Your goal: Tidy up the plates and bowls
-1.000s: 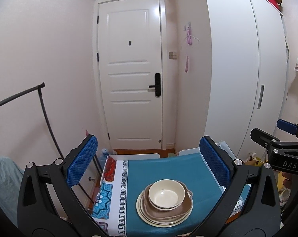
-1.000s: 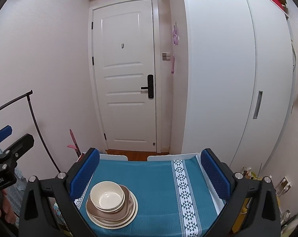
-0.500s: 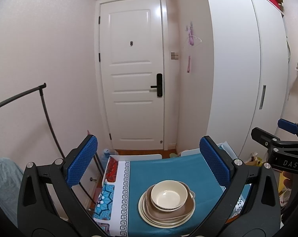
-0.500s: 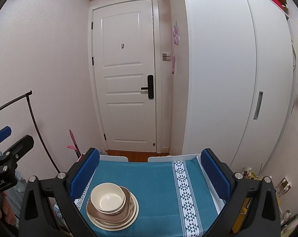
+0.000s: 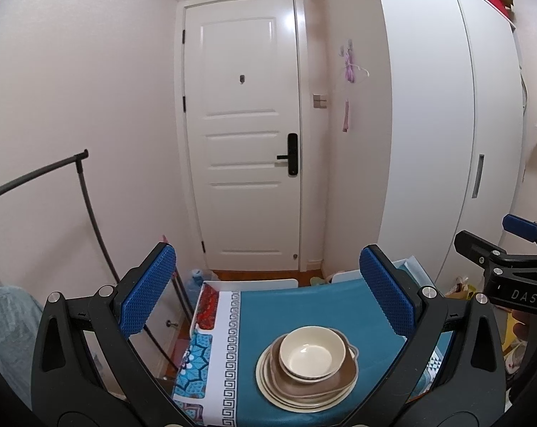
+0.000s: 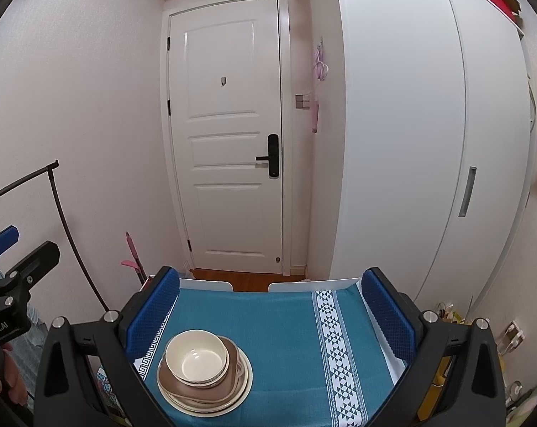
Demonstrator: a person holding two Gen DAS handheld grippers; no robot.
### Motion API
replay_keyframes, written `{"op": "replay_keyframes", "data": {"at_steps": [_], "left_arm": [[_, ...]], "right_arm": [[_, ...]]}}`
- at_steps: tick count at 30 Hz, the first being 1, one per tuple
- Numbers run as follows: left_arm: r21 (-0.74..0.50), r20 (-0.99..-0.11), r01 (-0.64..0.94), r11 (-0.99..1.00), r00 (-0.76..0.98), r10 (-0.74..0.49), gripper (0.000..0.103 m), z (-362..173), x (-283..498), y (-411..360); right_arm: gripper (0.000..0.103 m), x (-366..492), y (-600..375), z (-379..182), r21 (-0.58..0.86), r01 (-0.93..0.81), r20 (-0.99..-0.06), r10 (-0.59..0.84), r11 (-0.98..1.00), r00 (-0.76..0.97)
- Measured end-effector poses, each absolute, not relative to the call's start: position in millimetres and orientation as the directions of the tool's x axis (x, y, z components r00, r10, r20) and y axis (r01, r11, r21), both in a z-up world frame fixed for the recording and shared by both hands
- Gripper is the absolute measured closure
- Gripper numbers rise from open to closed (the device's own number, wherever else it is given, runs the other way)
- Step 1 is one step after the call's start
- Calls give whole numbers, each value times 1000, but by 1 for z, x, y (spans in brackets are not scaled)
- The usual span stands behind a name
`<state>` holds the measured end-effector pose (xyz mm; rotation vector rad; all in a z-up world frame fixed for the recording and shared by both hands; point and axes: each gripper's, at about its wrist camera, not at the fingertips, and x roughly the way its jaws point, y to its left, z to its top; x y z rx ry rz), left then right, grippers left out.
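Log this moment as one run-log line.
left tool: open, empty | right tool: open, empty | cream bowl atop stacked plates | teal tablecloth

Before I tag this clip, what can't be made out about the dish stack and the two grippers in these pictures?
- Stack count: cream bowl tops a brown dish and cream plates; lower rims overlap in both wrist views, so the count is unclear.
- Table: near edge cut off by both frames.
- Left gripper and right gripper: open and empty, bodies cropped below.
- Hands holding them: barely visible at the frame edges.
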<state>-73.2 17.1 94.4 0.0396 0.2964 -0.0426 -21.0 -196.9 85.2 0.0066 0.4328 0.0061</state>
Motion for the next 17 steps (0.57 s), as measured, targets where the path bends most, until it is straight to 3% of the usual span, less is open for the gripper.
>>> {"op": "replay_keyframes", "data": {"at_steps": [17], "left_arm": [[37,-276,18,999,961,-7,0,90,-49,26]], "right_arm": [[1,-8,-194,82,2,-5,-435,5,1000,900]]}}
